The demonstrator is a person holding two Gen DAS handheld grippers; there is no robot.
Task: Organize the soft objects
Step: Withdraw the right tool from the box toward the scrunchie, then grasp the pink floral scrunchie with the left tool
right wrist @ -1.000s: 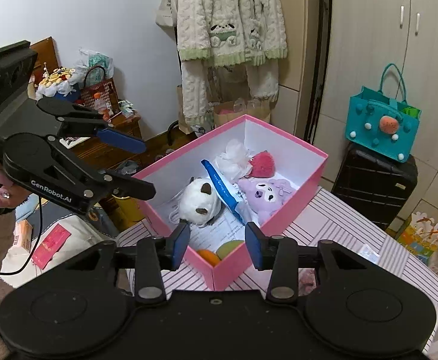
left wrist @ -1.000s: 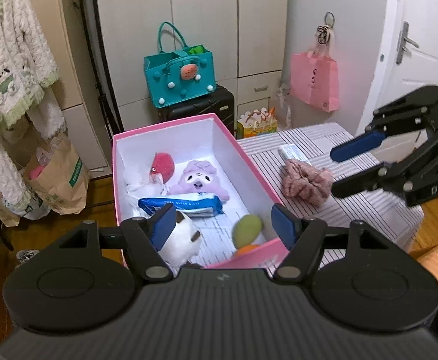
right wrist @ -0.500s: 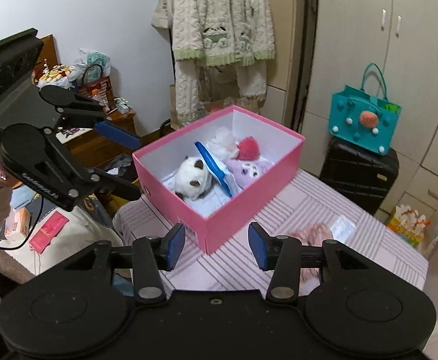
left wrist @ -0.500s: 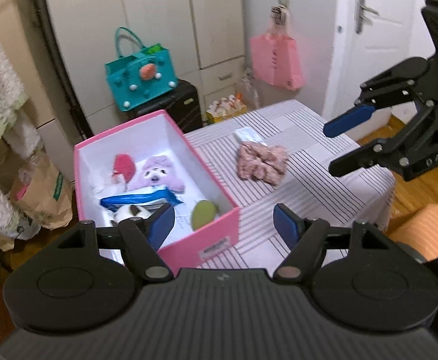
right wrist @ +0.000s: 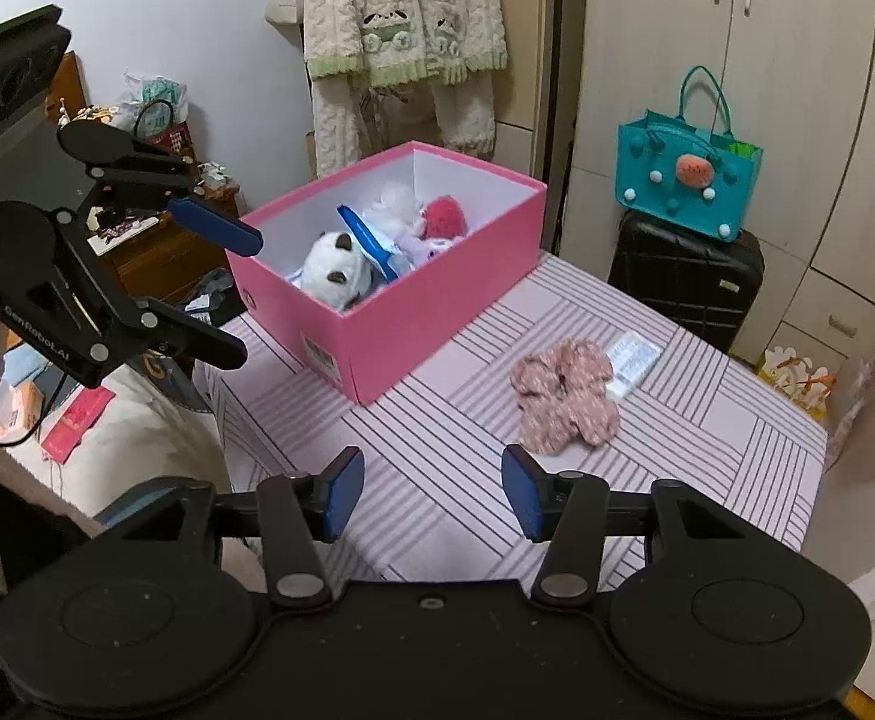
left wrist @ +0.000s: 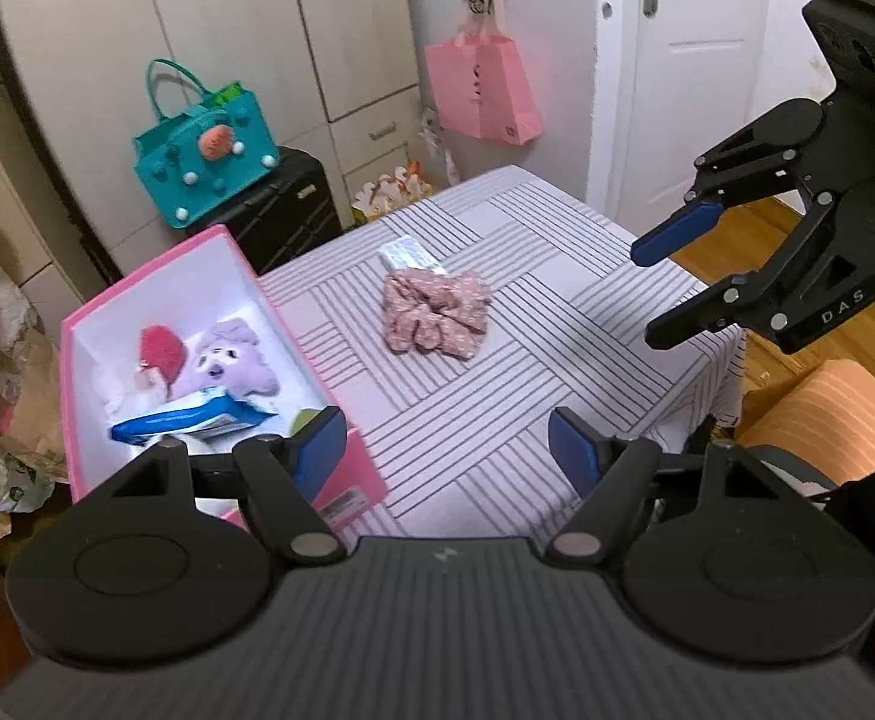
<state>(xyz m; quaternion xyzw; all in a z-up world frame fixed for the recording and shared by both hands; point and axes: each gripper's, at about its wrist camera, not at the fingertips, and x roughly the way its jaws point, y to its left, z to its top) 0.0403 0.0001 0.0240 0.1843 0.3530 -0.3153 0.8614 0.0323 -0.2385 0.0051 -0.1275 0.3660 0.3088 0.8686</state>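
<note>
A pink floral fabric bundle (left wrist: 437,315) (right wrist: 563,396) lies in the middle of the striped tablecloth (left wrist: 497,408), touching a small tissue pack (left wrist: 407,252). The pink box (left wrist: 155,264) (right wrist: 425,312) holds a purple plush (left wrist: 227,360), a red plush (left wrist: 161,348), a blue packet (left wrist: 191,420) and a white plush (right wrist: 335,267). My left gripper (left wrist: 446,444) (right wrist: 239,297) hovers open over the table's near side, beside the box corner, with nothing in it. My right gripper (right wrist: 432,480) (left wrist: 647,297) hangs short of the bundle, its jaws opening with nothing between them.
A teal bag (right wrist: 686,180) sits on a black suitcase (right wrist: 683,270) behind the table. A pink bag (left wrist: 482,90) hangs by the white door (left wrist: 695,60). An orange stool (left wrist: 833,420) stands at the table's right edge. Knit clothes (right wrist: 401,30) hang behind the box.
Both grippers have drawn away from over the box toward the open tablecloth, so the fabric bundle now sits ahead of them. The right jaws have widened.
</note>
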